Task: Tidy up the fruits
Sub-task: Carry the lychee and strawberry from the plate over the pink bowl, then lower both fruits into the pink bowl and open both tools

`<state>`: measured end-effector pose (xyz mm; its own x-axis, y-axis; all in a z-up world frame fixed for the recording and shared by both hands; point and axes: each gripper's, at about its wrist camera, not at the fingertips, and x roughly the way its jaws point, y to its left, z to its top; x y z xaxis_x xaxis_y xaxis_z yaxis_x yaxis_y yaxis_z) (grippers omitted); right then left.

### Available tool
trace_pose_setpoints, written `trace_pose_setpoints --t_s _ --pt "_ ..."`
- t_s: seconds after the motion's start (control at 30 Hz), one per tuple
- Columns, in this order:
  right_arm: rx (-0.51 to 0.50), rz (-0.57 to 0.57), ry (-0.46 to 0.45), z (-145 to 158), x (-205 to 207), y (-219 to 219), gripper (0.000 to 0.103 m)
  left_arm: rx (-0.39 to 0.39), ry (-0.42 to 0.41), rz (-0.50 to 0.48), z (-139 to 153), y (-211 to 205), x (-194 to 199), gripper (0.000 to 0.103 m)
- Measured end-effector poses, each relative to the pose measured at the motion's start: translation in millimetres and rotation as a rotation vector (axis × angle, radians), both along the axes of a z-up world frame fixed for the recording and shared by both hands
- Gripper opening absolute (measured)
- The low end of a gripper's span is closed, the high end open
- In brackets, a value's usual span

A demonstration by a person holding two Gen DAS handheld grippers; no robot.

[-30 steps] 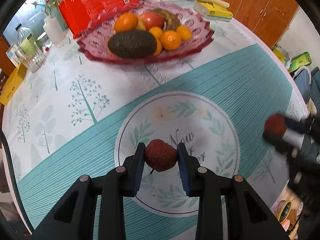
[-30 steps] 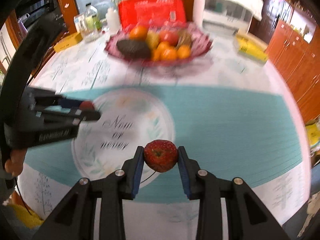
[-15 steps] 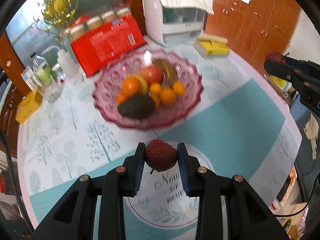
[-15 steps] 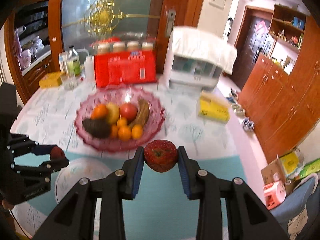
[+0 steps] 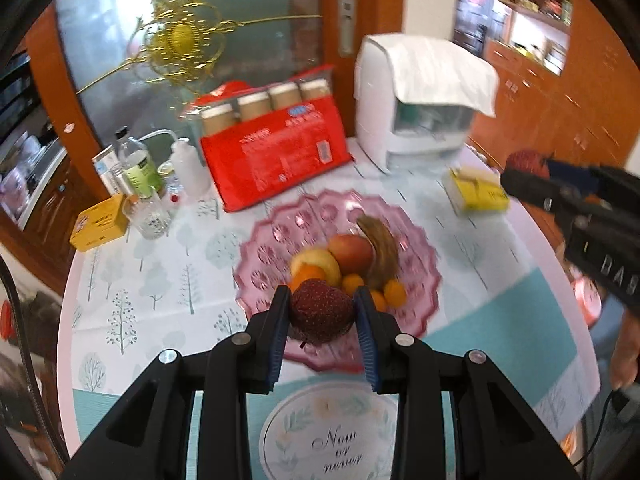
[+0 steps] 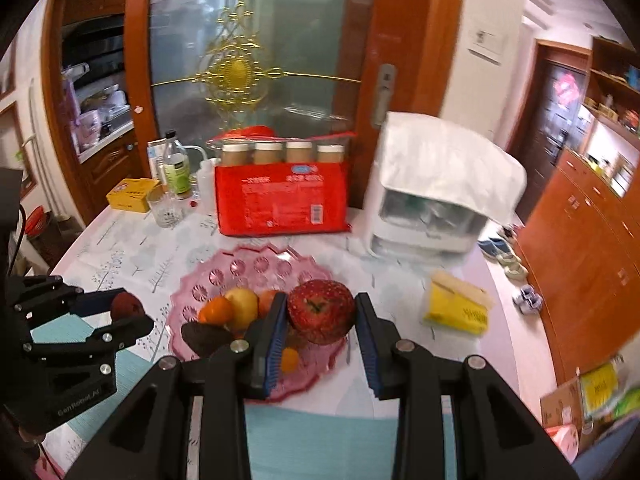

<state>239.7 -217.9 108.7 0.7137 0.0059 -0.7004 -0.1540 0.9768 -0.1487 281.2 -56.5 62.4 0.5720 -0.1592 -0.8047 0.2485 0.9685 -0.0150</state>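
At the table's left edge I see a yellow box (image 6: 132, 195) and a glass (image 6: 165, 210). My left gripper (image 5: 322, 312) is clamped on a dark red strawberry (image 5: 322, 311), held over the near rim of the pink fruit bowl (image 5: 416, 240) mid-table. Bowl holds an apple (image 5: 352, 249), oranges and a banana (image 5: 380, 250). My right gripper (image 6: 321, 312) is clamped on a brighter strawberry (image 6: 321, 311), above the bowl's right side.

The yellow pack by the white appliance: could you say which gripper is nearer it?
Right. The right gripper is over the pink dish's side nearest the yellow pack; the left gripper is opposite.
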Motion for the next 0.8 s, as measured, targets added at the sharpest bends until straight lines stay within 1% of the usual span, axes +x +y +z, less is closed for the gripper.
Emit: trace_pose_setpoints --t_s 0.07,0.13,0.2,0.3,0.4,0.57,0.7,0.8 --pt "0.015 0.033 0.007 -3.3 16.3 0.3 0.034 -0.003 -0.003 0.043 -0.3 -0.7 13.2 0.031" --pt "0.04 0.048 0.019 -9.8 29.7 -0.7 0.034 -0.009 0.013 0.081 -4.9 -0.8 26.9 0.031" --pt "0.079 0.057 0.05 -19.4 45.2 -3.7 0.034 -0.013 0.031 0.103 -13.6 -1.7 37.2 0.031" --pt "0.137 0.061 0.107 -39.9 63.4 -8.8 0.034 0.005 0.053 0.121 -30.8 -7.6 49.6 0.031" --pt "0.158 0.07 0.159 -64.4 76.6 -12.4 0.034 0.024 0.081 0.122 -51.4 -16.9 59.4 0.031" --pt "0.155 0.085 0.228 -98.9 90.3 -15.3 0.034 0.067 0.12 0.113 -84.4 -32.7 72.7 0.031" --pt "0.161 0.094 0.263 -118.8 97.7 -18.7 0.034 0.099 0.135 0.102 -101.1 -41.4 80.8 0.031" --pt "0.156 0.099 0.28 -130.7 100.9 -19.1 0.034 0.117 0.141 0.093 -108.4 -45.4 84.1 0.031"
